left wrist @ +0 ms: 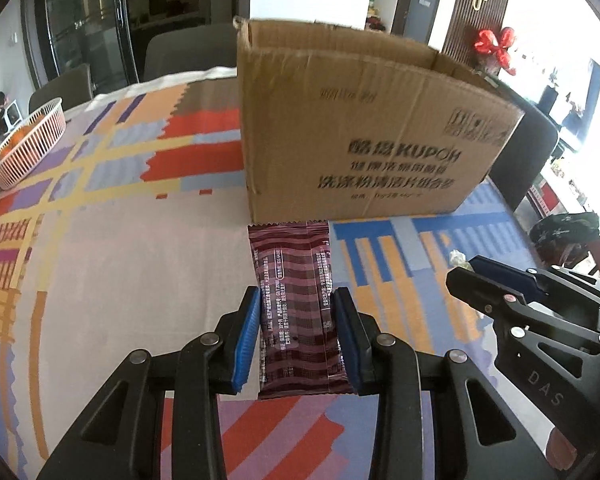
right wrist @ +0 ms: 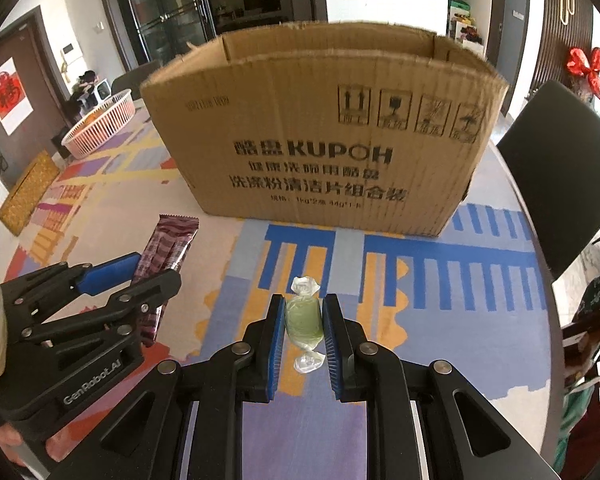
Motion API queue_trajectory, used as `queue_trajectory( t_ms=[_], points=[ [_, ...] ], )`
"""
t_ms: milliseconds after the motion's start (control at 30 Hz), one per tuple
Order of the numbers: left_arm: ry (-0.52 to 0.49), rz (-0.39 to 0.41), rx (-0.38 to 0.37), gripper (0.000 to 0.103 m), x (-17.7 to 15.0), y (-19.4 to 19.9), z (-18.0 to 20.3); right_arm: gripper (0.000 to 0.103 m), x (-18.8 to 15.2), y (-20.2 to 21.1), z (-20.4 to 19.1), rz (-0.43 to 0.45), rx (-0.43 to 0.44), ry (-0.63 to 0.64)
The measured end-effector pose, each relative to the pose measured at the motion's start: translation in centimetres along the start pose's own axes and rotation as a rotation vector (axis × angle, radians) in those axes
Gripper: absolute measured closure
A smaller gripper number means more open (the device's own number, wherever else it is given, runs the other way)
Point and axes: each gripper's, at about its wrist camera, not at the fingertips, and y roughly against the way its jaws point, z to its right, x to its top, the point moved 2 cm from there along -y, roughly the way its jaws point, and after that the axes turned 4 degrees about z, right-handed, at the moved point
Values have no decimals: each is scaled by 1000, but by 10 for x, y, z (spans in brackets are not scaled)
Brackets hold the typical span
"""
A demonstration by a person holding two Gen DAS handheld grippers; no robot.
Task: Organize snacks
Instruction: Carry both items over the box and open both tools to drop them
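My left gripper [left wrist: 296, 300] is shut on a long maroon striped snack bar [left wrist: 296, 304], held above the tablecloth and pointing toward an open brown cardboard box [left wrist: 356, 132]. In the right wrist view my right gripper [right wrist: 303, 308] is shut on a green candy in a clear twisted wrapper [right wrist: 303, 318], also lifted off the cloth. The box [right wrist: 320, 136] stands just beyond it, top open. The left gripper [right wrist: 140, 276] with the maroon bar [right wrist: 168, 248] shows at the lower left there. The right gripper [left wrist: 476, 268] shows at the right of the left wrist view, candy mostly hidden.
A colourful patterned tablecloth [left wrist: 120, 240] covers the round table. A white basket of oranges [left wrist: 28, 140] sits at the far left edge. A woven yellow mat [right wrist: 28, 192] lies left of the box. Dark chairs [right wrist: 564, 168] stand around the table; a person's sleeve [right wrist: 596, 312] is at right.
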Motion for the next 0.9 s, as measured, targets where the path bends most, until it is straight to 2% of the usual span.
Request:
queue_trajectory(
  t_ms=[467,900],
  points=[
    [-24,144,-33,66,35,60,10,83,34,63,0,153,-6,-11],
    [-48,245,-40,66,80,94,21,83,76,96,6,253,0,-45]
  ],
)
